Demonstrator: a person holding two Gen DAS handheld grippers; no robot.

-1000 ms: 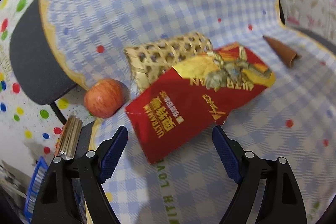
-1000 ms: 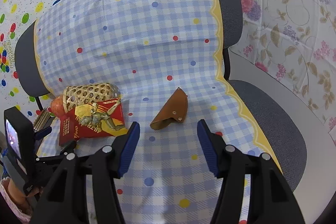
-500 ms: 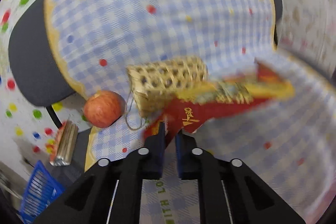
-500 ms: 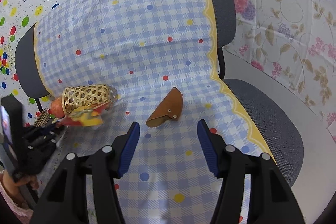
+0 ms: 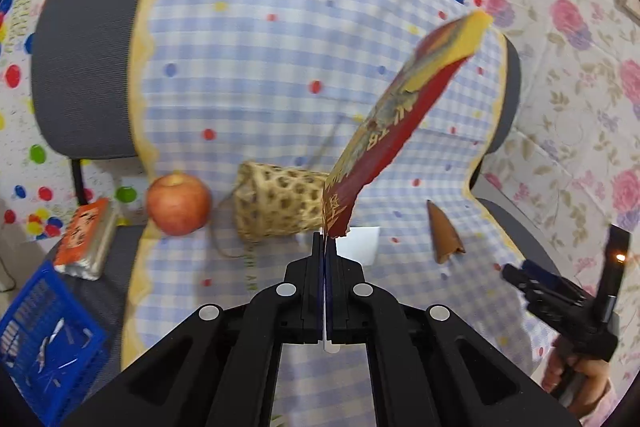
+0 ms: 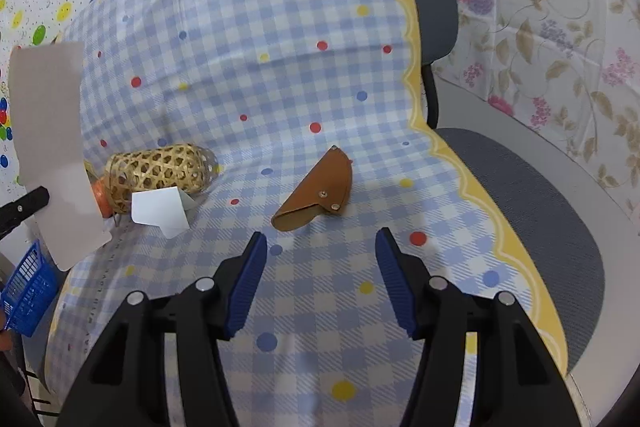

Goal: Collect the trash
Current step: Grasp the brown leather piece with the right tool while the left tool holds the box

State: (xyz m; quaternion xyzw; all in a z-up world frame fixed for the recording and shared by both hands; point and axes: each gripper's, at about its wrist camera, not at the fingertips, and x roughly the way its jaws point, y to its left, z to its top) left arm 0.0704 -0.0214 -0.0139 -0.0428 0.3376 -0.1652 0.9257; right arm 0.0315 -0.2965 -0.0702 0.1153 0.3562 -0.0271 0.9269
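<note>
Lifted off the checked cloth [image 5: 256, 39] since a second ago, the red wrapper [image 5: 384, 143] now hangs pinched in the left gripper [image 5: 324, 247], exposing white paper [image 6: 160, 213] beside the wicker basket [image 6: 156, 171]. Right gripper [image 6: 320, 267] stays spread before the brown pouch [image 6: 316, 195]. Only the left view shows the apple [image 5: 178, 205].

- An apple [image 5: 178, 205] is sitting on the checked cloth [image 5: 248, 59], near a woven bamboo basket [image 5: 276, 203] that is lying on its side.
- A brown leather pouch [image 6: 316, 193] is resting on the cloth, well apart from the basket.
- The cloth is draping over a grey office chair [image 6: 520, 195].
- An orange packet [image 5: 86, 237] is lying on the chair seat's bare edge, beside the apple.
- Dotted and floral sheets are covering the wall [image 6: 560, 7] behind.
</note>
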